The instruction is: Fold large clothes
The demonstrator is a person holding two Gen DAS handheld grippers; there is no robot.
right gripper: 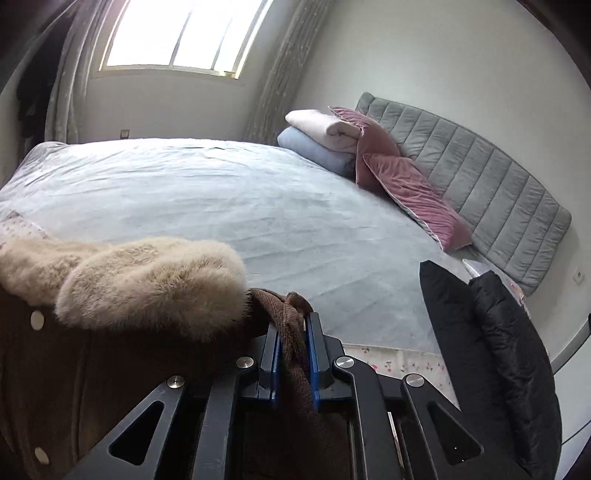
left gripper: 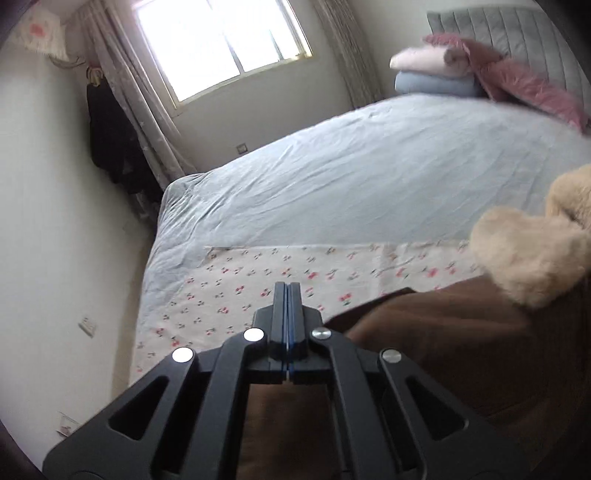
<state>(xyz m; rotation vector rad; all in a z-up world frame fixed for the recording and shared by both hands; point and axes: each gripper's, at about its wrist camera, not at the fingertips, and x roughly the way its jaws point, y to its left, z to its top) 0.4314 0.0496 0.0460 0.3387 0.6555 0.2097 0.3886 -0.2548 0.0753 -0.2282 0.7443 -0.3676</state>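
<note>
Seen from the left wrist: dark garments (left gripper: 110, 144) hanging by the curtain (left gripper: 147, 122) at far left, bright window (left gripper: 221, 40) beyond, pale blue bed sheet (left gripper: 351, 173) stretching across the bed. Cherry-print cloth (left gripper: 258, 284) laid flat along the near edge. Left gripper (left gripper: 287, 295) low in front, fingers pressed together with no gap showing; whether any fabric is caught between them cannot be told. Brown coat (left gripper: 443, 343) spread under and right of the gripper on the cherry-print cloth, its beige fur collar (left gripper: 528, 258) bunched at right. Folded pink and blue blankets (left gripper: 432, 70) stacked at the head of the bed, pink quilted cushion (left gripper: 524, 81) leaning beside them against the grey padded headboard (left gripper: 517, 26). Seen from the right wrist: fur collar (right gripper: 147, 280) at left above snap buttons (right gripper: 37, 319) on the coat front (right gripper: 110, 369). Right gripper (right gripper: 293, 339) at centre, blue-lined fingers pinching a fold of the coat's brown knit trim (right gripper: 291, 332). Black puffer jacket (right gripper: 498, 350) lying at the right edge of the bed, just below the headboard (right gripper: 480, 184).
</note>
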